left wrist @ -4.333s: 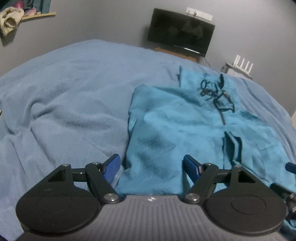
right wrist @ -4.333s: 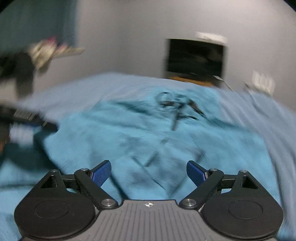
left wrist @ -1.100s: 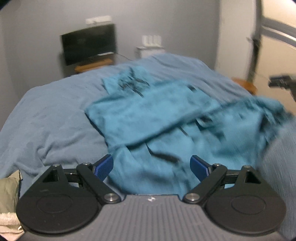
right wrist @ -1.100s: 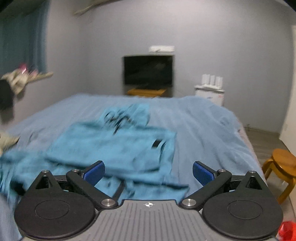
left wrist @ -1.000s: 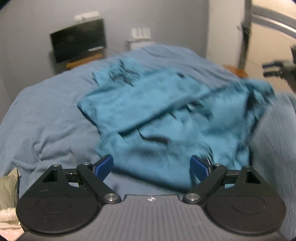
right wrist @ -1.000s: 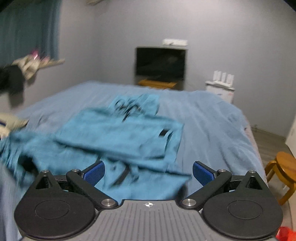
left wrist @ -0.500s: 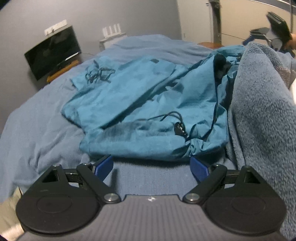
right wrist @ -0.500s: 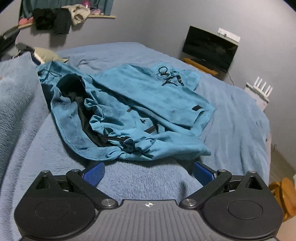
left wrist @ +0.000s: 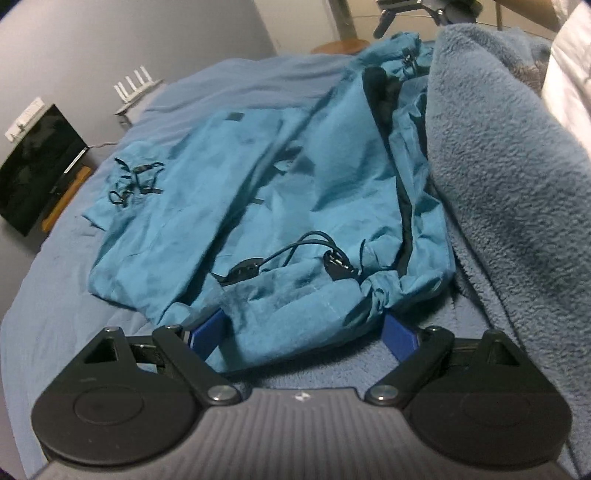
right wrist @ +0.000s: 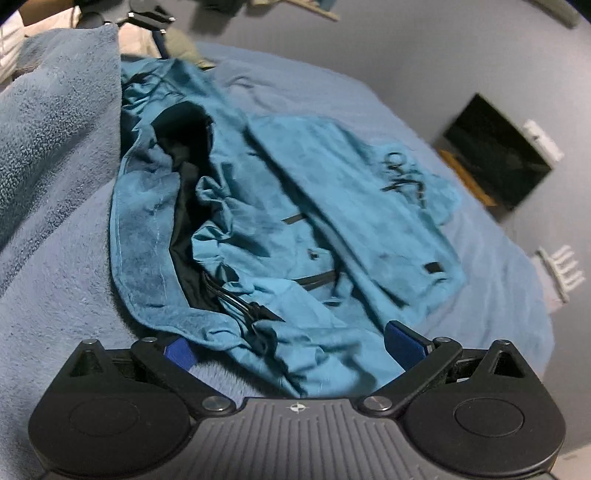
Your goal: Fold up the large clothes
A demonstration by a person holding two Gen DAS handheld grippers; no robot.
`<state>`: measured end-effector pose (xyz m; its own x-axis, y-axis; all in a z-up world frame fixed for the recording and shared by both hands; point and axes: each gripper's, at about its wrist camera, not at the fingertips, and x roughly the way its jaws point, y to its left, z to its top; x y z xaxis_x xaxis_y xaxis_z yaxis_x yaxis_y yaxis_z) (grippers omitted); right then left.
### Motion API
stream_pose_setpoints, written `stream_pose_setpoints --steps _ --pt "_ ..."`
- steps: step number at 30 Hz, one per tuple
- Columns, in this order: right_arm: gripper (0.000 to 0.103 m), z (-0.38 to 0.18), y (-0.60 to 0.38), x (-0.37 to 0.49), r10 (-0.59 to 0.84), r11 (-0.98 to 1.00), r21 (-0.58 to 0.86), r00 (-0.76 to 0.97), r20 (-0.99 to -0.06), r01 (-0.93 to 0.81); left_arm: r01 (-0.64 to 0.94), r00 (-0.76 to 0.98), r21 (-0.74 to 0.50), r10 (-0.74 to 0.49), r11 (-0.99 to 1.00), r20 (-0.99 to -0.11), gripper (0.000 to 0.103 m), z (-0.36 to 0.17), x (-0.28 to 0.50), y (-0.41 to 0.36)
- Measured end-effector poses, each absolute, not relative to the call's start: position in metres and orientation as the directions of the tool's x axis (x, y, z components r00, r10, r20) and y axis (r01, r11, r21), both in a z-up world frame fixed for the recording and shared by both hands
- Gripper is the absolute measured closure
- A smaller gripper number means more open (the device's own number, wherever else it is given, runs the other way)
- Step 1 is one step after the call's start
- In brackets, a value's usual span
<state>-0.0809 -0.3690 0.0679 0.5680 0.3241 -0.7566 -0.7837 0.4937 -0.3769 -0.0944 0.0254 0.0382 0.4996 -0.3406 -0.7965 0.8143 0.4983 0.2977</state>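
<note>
Both the left gripper (left wrist: 304, 325) and right gripper (right wrist: 291, 343) stand apart over the teal jacket (left wrist: 236, 184); only the left view shows a wooden stool (left wrist: 338, 47).

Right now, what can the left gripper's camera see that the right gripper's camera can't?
Only the left wrist view shows a brown wooden stool behind the jacket, at the top of the picture. Only the right wrist view shows a shelf on the wall with things on it, too blurred to name. Both show the teal jacket bunched on the blue blanket, its black drawstring, the dark TV and the white router. Each camera also sees its own open gripper, the left gripper and the right gripper.
</note>
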Motion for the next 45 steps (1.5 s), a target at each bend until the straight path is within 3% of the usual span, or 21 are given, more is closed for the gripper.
stream_pose_setpoints --steps 3,4,5,8,13,20,29,31,34,35,36,38,45 --pt "0.021 0.068 -0.371 -0.064 0.369 0.495 -0.271 0.482 -0.795 -0.826 0.82 0.477 0.249 -0.373 0.516 -0.796 0.013 0.034 -0.082 0.031" --pt "0.025 0.07 -0.375 -0.058 0.392 0.514 -0.223 0.458 -0.798 -0.828 0.815 0.471 0.222 -0.388 0.536 -0.792 0.026 0.034 -0.077 0.035" --pt "0.036 0.071 -0.378 -0.053 0.408 0.531 -0.189 0.445 -0.797 -0.826 0.806 0.462 0.181 -0.408 0.563 -0.787 0.047 0.034 -0.07 0.041" --pt "0.047 0.077 -0.395 -0.036 0.493 0.593 -0.053 0.415 -0.764 -0.803 0.761 0.44 0.025 -0.488 0.648 -0.753 0.068 0.037 -0.049 0.064" --pt "0.055 0.088 -0.427 -0.009 0.598 0.689 0.109 0.477 -0.644 -0.716 0.669 0.529 -0.085 -0.553 0.738 -0.643 0.075 0.044 -0.022 0.085" --pt "0.057 0.096 -0.453 0.051 0.61 0.786 0.265 0.63 -0.481 -0.559 0.557 0.616 -0.195 -0.559 0.808 -0.556 0.078 0.051 0.045 0.099" --pt "0.063 0.079 -0.453 0.169 0.487 0.86 0.384 0.767 -0.419 -0.336 0.369 0.74 -0.3 -0.474 0.879 -0.478 0.083 0.045 0.16 0.13" --pt "0.061 0.067 -0.454 0.197 0.446 0.872 0.404 0.787 -0.426 -0.276 0.298 0.765 -0.316 -0.423 0.901 -0.486 0.083 0.035 0.186 0.137" --pt "0.045 0.038 -0.453 0.237 0.43 0.868 0.45 0.771 -0.469 -0.21 0.192 0.756 -0.351 -0.366 0.917 -0.543 0.082 0.009 0.221 0.145" --pt "0.033 0.025 -0.454 0.25 0.404 0.876 0.453 0.763 -0.504 -0.165 0.155 0.736 -0.368 -0.356 0.917 -0.576 0.073 -0.002 0.232 0.149" --pt "0.027 0.011 -0.455 0.259 0.376 0.884 0.452 0.755 -0.537 -0.119 0.122 0.714 -0.384 -0.349 0.915 -0.606 0.065 -0.014 0.24 0.152" --pt "0.028 -0.01 -0.458 0.274 0.345 0.891 0.45 0.73 -0.589 -0.058 0.07 0.671 -0.384 -0.328 0.921 -0.665 0.032 -0.033 0.251 0.156" --pt "0.016 -0.049 -0.457 0.285 0.293 0.918 0.396 0.693 -0.659 -0.012 0.05 0.627 -0.434 -0.366 0.9 -0.688 0.029 -0.064 0.248 0.17"
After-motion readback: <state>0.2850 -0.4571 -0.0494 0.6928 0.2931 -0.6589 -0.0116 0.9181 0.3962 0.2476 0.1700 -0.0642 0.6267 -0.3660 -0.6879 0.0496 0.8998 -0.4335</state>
